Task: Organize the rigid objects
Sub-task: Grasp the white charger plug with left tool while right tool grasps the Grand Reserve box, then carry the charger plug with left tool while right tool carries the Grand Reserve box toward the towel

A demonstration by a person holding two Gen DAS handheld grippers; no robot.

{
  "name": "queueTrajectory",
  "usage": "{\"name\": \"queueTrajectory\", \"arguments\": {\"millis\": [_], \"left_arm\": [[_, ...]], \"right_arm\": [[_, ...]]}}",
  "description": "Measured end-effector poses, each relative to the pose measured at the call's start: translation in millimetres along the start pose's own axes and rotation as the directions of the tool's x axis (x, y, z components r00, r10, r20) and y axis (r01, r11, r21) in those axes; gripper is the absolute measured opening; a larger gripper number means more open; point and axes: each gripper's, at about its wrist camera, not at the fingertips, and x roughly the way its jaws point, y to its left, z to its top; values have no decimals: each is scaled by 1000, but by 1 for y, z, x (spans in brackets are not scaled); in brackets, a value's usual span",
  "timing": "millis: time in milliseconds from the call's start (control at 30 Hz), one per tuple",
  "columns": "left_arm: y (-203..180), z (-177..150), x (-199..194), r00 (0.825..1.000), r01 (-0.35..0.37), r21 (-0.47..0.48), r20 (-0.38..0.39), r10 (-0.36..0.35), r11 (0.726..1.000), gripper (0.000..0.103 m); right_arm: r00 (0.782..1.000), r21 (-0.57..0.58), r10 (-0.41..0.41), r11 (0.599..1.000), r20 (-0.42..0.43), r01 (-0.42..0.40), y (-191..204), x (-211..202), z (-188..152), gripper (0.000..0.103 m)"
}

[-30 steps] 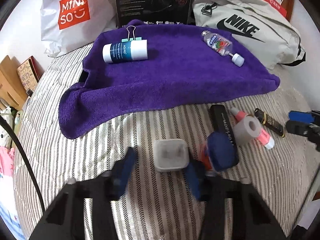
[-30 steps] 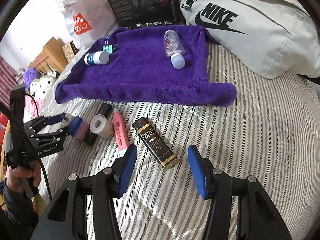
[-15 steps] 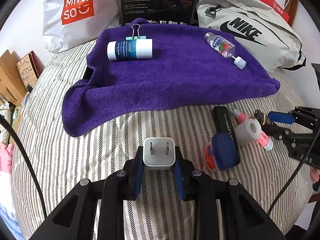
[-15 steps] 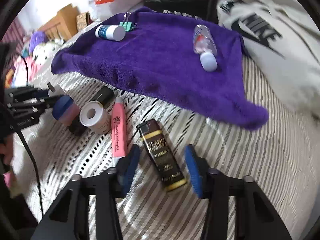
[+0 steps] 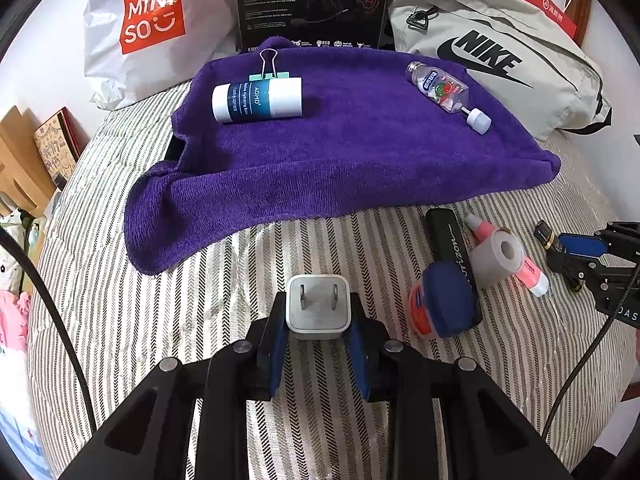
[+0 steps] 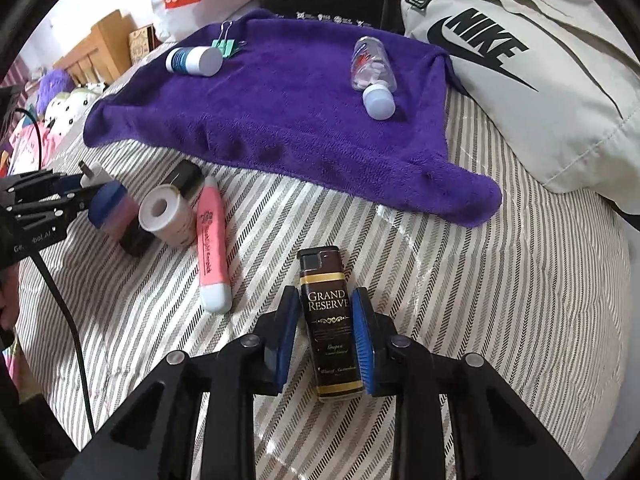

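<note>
Charger plug now clamped in left claw; right claw has closed on the lighter (both await the purple towel).

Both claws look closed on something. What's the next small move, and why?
Probably lift the left claw and carry its white charger plug forward onto the purple towel. The plug sits clamped between both pads, and the towel already holds a balm tube, binder clip and small clear bottle. The right claw grips the Grand Reserve lighter and could follow.
</note>
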Motion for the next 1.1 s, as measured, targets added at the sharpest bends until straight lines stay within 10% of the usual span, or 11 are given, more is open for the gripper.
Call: {"name": "queueTrajectory", "arguments": {"millis": [1100], "left_arm": [[28, 10, -28, 998, 49, -60, 36, -47, 997, 26]], "right_arm": [[995, 37, 89, 995, 54, -91, -7, -34, 18, 24]]}}
